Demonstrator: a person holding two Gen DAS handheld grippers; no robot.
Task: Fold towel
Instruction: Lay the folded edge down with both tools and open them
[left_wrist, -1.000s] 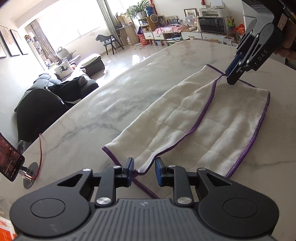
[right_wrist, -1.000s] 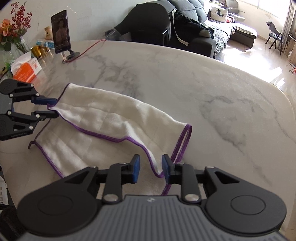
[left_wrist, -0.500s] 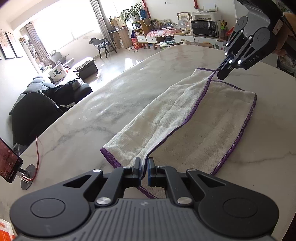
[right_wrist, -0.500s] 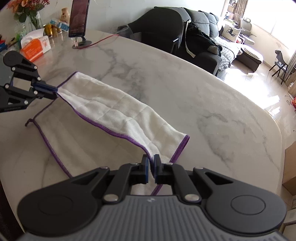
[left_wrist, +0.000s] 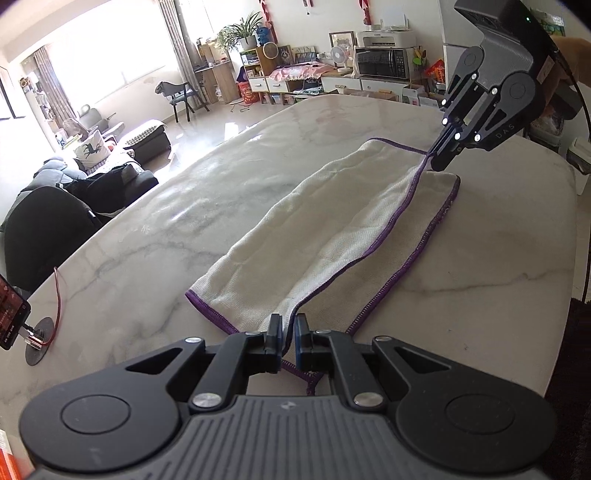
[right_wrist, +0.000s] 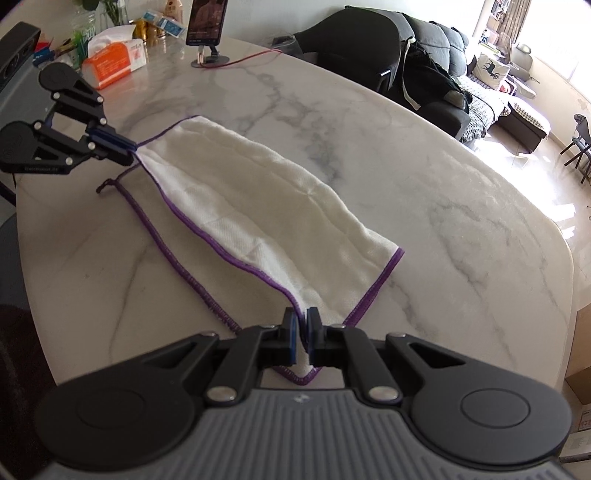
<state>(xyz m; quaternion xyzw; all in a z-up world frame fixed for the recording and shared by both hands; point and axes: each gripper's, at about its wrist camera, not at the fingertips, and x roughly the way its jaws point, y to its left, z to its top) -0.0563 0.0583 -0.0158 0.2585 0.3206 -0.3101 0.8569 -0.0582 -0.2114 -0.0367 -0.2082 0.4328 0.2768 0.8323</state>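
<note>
Both grippers, left gripper (left_wrist: 289, 334) and right gripper (right_wrist: 302, 334), clamp corners of the limp towel (left_wrist: 332, 236) (soft, light) lying toward twelve o'clock on the marble table (left_wrist: 147, 236).

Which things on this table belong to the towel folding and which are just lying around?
Part of the job:
towel
left gripper, shut on one towel corner
right gripper, shut on another corner

Just lying about:
phone on its stand
red cable
orange tissue pack
</note>
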